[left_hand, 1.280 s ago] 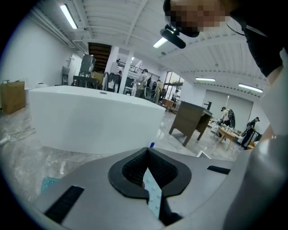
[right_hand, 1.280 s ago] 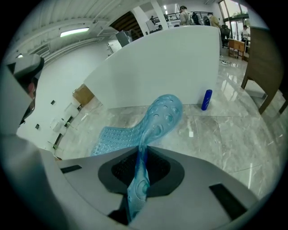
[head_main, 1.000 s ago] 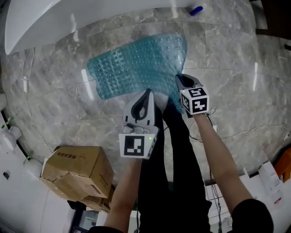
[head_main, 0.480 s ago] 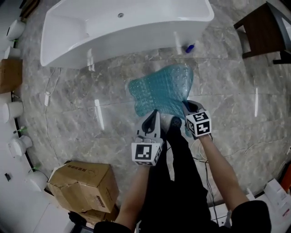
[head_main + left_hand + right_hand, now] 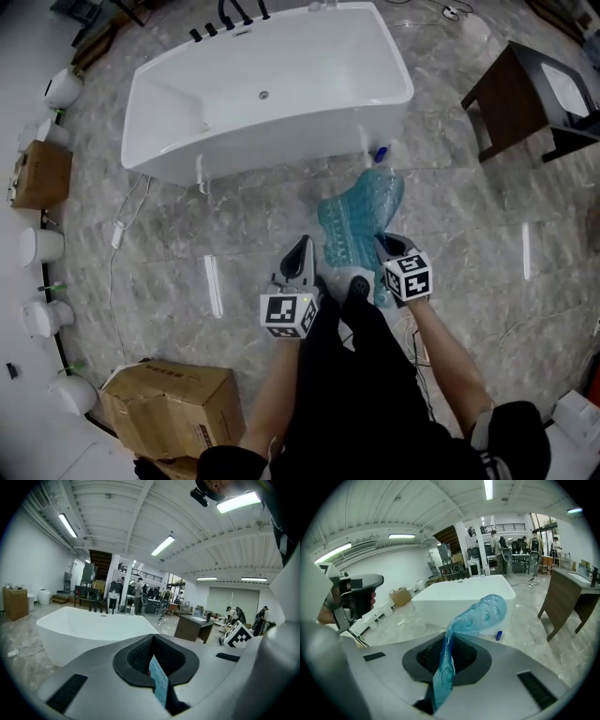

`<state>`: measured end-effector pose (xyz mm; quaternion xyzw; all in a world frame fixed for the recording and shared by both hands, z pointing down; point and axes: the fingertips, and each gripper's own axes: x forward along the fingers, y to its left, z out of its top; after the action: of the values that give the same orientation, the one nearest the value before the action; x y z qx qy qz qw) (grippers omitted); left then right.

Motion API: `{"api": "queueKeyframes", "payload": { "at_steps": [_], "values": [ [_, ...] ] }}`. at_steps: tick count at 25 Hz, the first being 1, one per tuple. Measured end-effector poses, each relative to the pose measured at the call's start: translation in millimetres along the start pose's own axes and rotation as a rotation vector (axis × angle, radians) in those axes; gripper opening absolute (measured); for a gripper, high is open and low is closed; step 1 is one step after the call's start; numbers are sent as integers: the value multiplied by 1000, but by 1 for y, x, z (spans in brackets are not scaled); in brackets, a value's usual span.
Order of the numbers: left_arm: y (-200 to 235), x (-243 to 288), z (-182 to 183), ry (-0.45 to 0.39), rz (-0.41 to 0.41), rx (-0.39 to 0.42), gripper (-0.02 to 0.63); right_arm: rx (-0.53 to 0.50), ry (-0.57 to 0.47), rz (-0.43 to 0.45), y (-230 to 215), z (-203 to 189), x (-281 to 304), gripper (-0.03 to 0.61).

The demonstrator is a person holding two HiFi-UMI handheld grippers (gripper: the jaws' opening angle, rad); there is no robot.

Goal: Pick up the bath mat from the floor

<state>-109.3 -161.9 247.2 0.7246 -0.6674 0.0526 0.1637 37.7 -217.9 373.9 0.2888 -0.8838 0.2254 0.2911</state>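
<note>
Dangling bath mat [image 5: 361,211], held edge partly hidden, pinched by left hand-held gripper [image 5: 302,246] and right hand-held gripper [image 5: 381,241]

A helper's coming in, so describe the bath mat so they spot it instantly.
Find the white bathtub. In front of it, the bath mat is held by the left gripper and right gripper. It's the only translucent teal sheet, covered in bumps.

One white oval bathtub [image 5: 272,94], upper middle. One translucent blue studded bath mat [image 5: 356,220], centre. Two grey claws: left claw [image 5: 304,246], right claw [image 5: 382,242]. Two brown cardboard boxes, one upper left [image 5: 42,173], one lower left [image 5: 169,408]. Four white round pots [image 5: 39,246] down the left edge. One dark wooden table [image 5: 511,89], upper right. One small blue bottle [image 5: 381,153].
</note>
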Motion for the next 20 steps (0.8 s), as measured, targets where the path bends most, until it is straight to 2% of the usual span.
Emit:
{"api": "queueKeyframes", "payload": {
  "at_steps": [5, 10, 13, 20],
  "values": [
    [-8, -16, 34, -54, -40, 7, 11, -10, -94, -15, 2, 46, -36, 34],
    [-20, -22, 75, -136, -82, 16, 11, -109, -181, -14, 17, 93, -80, 34],
    [-28, -21, 108, -185, -124, 52, 12, -179, -258, -11, 33, 123, -104, 34],
    [-48, -33, 182, -272, -192, 164, 11, -202, -498, -18, 43, 210, -172, 34]
  ]
}}
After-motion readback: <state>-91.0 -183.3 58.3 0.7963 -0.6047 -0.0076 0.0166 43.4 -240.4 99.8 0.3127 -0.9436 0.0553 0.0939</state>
